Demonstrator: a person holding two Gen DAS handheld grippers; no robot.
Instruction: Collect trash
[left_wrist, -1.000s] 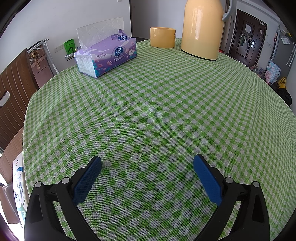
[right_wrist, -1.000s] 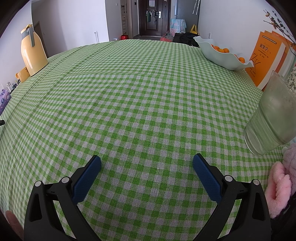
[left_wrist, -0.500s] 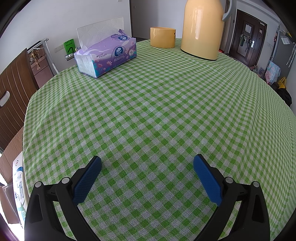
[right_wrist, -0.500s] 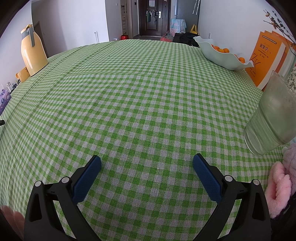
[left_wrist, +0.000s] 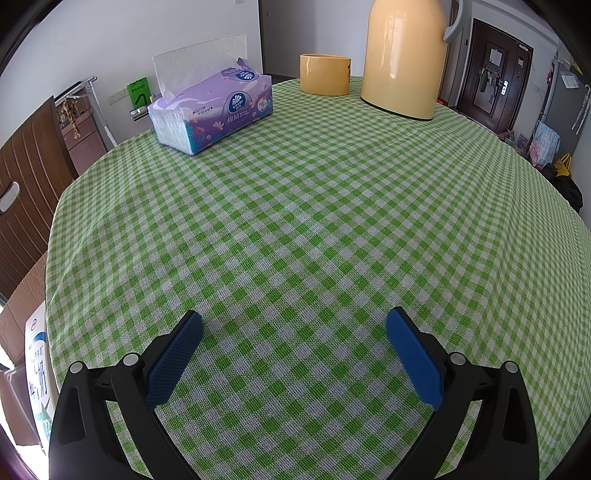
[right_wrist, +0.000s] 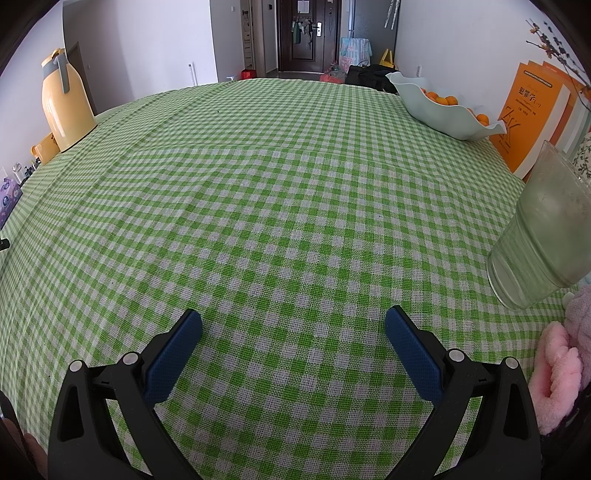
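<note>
Both views look across a round table under a green-and-white checked cloth (left_wrist: 314, 221). No loose trash shows on the cloth in either view. My left gripper (left_wrist: 294, 325) hovers low over the near part of the cloth, open, with nothing between its blue pads. My right gripper (right_wrist: 293, 323) is likewise open and empty over the checked cloth (right_wrist: 277, 203).
Left wrist view: a purple tissue pack (left_wrist: 212, 110), a yellow cup (left_wrist: 324, 74) and a yellow thermos jug (left_wrist: 402, 55) stand at the far side. Right wrist view: a ribbed glass (right_wrist: 543, 236), pink plush (right_wrist: 557, 365), fruit bowl (right_wrist: 439, 110), orange books (right_wrist: 532, 118), yellow thermos jug (right_wrist: 66, 107).
</note>
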